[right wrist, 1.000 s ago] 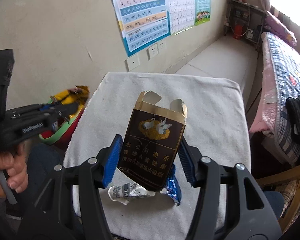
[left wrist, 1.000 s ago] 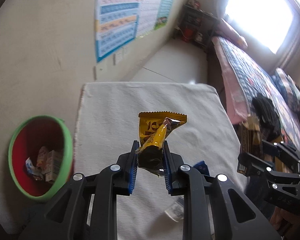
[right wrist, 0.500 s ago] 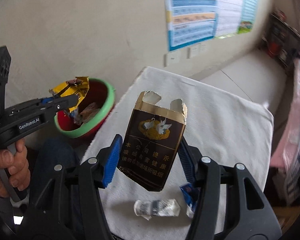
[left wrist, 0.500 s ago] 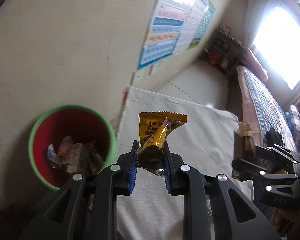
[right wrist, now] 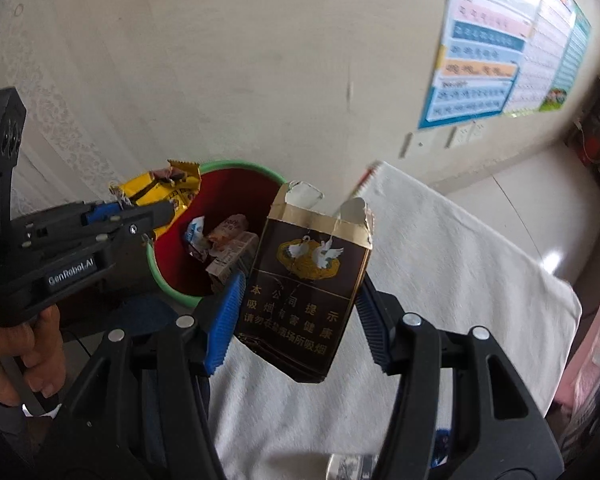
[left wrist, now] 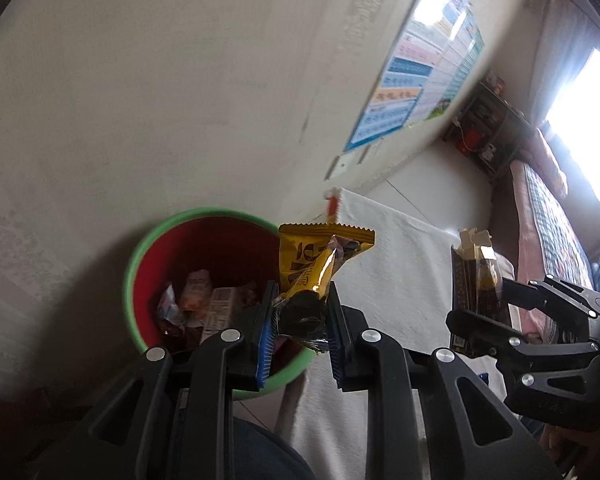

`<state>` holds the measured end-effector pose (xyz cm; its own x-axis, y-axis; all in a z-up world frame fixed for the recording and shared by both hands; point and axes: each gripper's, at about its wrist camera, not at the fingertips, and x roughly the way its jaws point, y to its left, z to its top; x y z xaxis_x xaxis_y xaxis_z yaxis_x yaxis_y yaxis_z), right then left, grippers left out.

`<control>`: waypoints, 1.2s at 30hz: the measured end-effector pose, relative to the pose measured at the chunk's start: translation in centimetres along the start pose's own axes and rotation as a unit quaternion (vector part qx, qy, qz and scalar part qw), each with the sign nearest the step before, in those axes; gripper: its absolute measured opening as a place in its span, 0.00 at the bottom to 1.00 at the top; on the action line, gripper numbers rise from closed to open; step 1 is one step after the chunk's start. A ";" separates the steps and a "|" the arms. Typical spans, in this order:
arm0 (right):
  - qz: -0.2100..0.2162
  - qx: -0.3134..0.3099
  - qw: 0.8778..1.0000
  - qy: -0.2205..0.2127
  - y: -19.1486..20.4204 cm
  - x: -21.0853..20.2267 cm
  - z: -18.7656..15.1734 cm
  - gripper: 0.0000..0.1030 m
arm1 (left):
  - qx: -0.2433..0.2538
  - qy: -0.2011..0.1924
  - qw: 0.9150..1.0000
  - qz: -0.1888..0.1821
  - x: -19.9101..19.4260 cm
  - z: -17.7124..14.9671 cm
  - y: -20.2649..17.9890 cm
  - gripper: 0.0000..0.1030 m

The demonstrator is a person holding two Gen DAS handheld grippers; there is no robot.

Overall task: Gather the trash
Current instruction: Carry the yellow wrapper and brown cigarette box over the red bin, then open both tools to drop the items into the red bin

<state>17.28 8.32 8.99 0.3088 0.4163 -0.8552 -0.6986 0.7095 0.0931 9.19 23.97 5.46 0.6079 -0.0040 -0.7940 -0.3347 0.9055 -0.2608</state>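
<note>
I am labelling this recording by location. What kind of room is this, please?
Most likely a bedroom in a home. A bed with a patterned quilt stands under a bright window, learning charts hang on the wall, and a cloth-covered table stands beside a red bin.

A home bedroom: quilted bed [left wrist: 552,216], wall charts [right wrist: 496,60].

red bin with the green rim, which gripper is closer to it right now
Left. The left gripper, holding the yellow wrapper, is at the bin; the right gripper holds the cigarette box over the table edge.
</note>
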 end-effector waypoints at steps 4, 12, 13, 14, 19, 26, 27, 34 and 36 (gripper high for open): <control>0.009 -0.002 1.000 -0.013 1.1 0.5 1.5 0.53 | -0.015 -0.002 1.000 0.002 0.0 -0.2 2.1 0.21; 0.016 -0.018 1.000 0.013 3.0 3.9 2.4 0.53 | -0.038 0.009 0.999 0.010 0.7 0.3 5.6 0.22; 0.017 -0.023 0.999 0.016 3.3 4.3 2.6 0.53 | -0.040 0.010 0.999 0.012 0.9 0.3 6.0 0.22; 0.019 -0.027 0.999 0.018 3.6 4.6 2.9 0.53 | -0.044 0.010 0.999 0.011 1.0 0.2 6.4 0.22; 0.031 -0.037 0.999 0.011 4.9 5.9 3.8 0.53 | -0.056 0.012 0.998 -0.004 1.4 0.2 7.9 0.21; 0.033 -0.043 0.998 0.030 5.9 8.3 3.6 0.53 | -0.053 0.020 0.998 -0.018 2.0 1.3 9.1 0.21; 0.036 -0.038 0.998 0.033 5.8 8.8 3.5 0.53 | -0.053 0.022 0.998 -0.019 2.3 1.4 9.3 0.21; 0.053 -0.050 0.996 0.051 6.9 11.2 3.6 0.58 | -0.062 0.038 0.997 -0.009 3.6 1.9 10.5 0.29; 0.052 -0.056 0.996 0.056 7.3 11.5 3.4 0.69 | -0.068 0.039 0.997 -0.014 3.6 1.9 10.7 0.38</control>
<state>17.97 20.23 1.57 0.1627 0.4138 -0.8957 -0.7926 0.5955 0.1311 9.20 34.47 0.84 0.5625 -0.0658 -0.8242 -0.4163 0.8387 -0.3510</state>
